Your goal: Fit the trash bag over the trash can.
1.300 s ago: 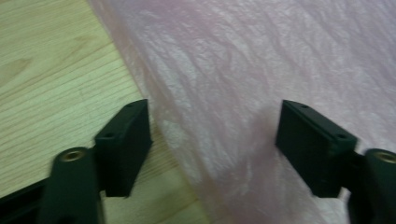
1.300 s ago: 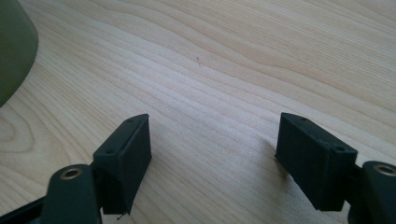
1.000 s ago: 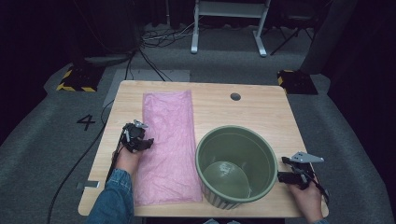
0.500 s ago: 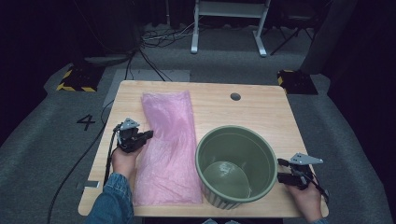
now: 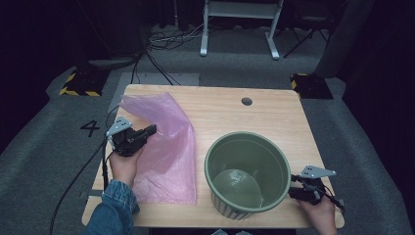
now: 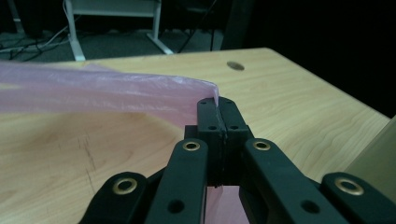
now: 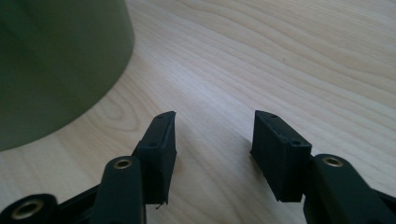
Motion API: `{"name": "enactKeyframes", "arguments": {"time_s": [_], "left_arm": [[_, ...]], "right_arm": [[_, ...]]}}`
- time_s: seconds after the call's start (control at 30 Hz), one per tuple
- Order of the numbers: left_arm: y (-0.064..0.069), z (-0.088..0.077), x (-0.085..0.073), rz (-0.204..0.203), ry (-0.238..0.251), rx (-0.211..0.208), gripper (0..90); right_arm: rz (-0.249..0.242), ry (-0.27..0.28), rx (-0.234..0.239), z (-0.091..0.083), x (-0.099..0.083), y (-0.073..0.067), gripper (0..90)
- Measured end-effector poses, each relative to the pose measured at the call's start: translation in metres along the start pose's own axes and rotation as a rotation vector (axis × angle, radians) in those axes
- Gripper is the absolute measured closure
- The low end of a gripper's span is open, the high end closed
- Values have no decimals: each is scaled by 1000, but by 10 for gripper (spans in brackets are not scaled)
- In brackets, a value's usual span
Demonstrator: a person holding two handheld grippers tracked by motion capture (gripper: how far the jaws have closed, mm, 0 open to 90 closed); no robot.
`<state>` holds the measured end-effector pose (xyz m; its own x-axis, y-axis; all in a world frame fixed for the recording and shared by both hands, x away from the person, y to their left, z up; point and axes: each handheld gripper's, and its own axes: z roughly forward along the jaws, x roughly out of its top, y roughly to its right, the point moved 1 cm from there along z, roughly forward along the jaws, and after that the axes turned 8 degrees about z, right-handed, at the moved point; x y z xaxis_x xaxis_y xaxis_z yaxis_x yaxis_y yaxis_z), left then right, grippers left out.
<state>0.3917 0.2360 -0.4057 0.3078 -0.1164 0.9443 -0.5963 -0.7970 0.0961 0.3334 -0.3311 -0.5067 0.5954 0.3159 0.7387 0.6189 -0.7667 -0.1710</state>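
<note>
Surface: pale wooden table (image 5: 254, 122), grain visible, with a round dark cable hole (image 5: 246, 101) toward 12 o'clock.
Room: dark, grey carpeted floor (image 5: 44, 161); white metal stand legs (image 5: 240, 29) beyond the far edge at 12 o'clock; loose cables (image 5: 166, 41) on the carpet at 11 o'clock; yellow-and-black striped blocks (image 5: 78, 85) at 10 o'clock and another at 2 o'clock.
Writing: digit "4" (image 5: 90, 128) marked on the floor at 9 o'clock of the table; no brand legible anywhere.
Pink plastic bag (image 5: 166, 152): thin, translucent, at 9 o'clock of the table; near end flat on the wood, far part lifted and crumpled.
Left gripper (image 5: 147, 132): clamped tight on an edge of the pink plastic bag, raised above the table at 9 o'clock.
Green bucket (image 5: 247, 171): ribbed, upright, at 5 o'clock of the table, just beside the bag's right edge.
Right gripper (image 5: 293, 192): at 3 o'clock of the bucket, close to its wall; jaws parted, just been closing, nothing between them.
Left gripper view: bag film (image 6: 116, 91) pinched at the very fingertips (image 6: 217, 109), film stretching away to 9 o'clock above the wood; cable hole (image 6: 236, 66) at 1 o'clock.
Right gripper view: gap between the fingertips (image 7: 210, 140) showing bare wood; bucket wall (image 7: 56, 60) at 10 o'clock, apart from the pads.
High view alone: both hands, denim sleeve (image 5: 110, 210) at 7 o'clock.
</note>
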Motion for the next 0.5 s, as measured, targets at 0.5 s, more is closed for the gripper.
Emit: {"name": "enactKeyframes", "arguments": {"time_s": [0.5], "left_arm": [[14,-14,41,43,129,14,895]], "right_arm": [[-73,7,27,5,-5,-27,443]]}}
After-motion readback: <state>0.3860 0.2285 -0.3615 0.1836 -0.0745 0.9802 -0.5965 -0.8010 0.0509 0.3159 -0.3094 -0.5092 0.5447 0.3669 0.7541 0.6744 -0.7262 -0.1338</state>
